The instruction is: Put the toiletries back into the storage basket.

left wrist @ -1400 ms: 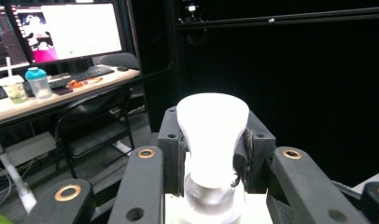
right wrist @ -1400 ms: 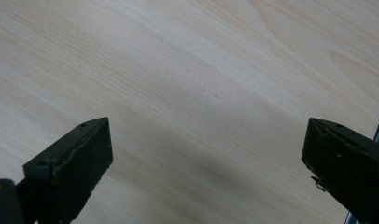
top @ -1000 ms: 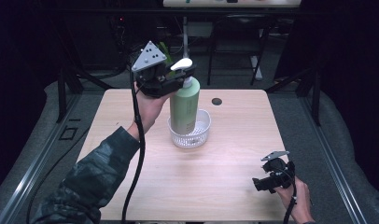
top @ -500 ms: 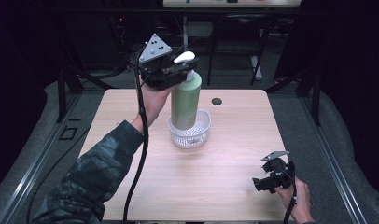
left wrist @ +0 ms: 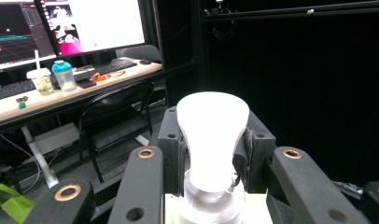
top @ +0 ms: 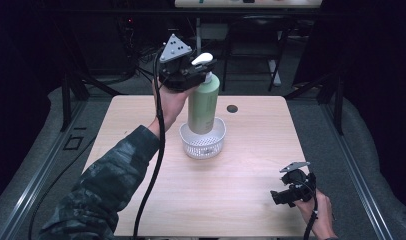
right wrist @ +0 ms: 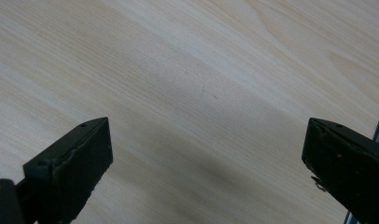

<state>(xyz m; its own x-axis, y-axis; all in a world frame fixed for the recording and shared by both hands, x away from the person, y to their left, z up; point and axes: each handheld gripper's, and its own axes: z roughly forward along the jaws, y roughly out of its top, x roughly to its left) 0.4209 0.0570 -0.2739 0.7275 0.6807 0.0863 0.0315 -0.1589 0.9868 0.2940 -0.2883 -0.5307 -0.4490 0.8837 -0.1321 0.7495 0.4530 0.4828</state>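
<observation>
Change since earlier: the left tongs [top: 198, 75] and the pump head they grip have shifted slightly toward the table's right and far side; the green bottle now stands straighter in the bowl, where a second ago it leaned more. The right tongs have stayed where they were.
Left tongs: clamped on the white pump head [left wrist: 212, 135] of the bottle, one black jaw on each side of its narrow neck, pads pressed against it. They are held level, high above the tabletop, with the grey three-cornered plate on top and the cable trailing down along the sleeve.
Bottle: the green bottle [top: 203, 102] hangs straight below the left tongs, nearly upright, its base inside the bowl.
Bowl: the white perforated bowl [top: 203, 143] sits on the tabletop directly beneath the left tongs, around the bottle's lower end; whether the base rests on the bowl's floor I cannot tell.
Right tongs: the right tongs [top: 283, 195] have their jaws wide apart with nothing between them, only bare wood grain in the right gripper view. They are held low over the near right corner, well apart from the left tongs and the bowl.
Tabletop: the light wood tabletop [top: 251, 150] lies under both tongs; a small dark round spot [top: 232, 108] is beyond the bowl, to the right of the left tongs.
Background: past the left tongs, a folding chair [left wrist: 115, 126] and a desk with monitors.
</observation>
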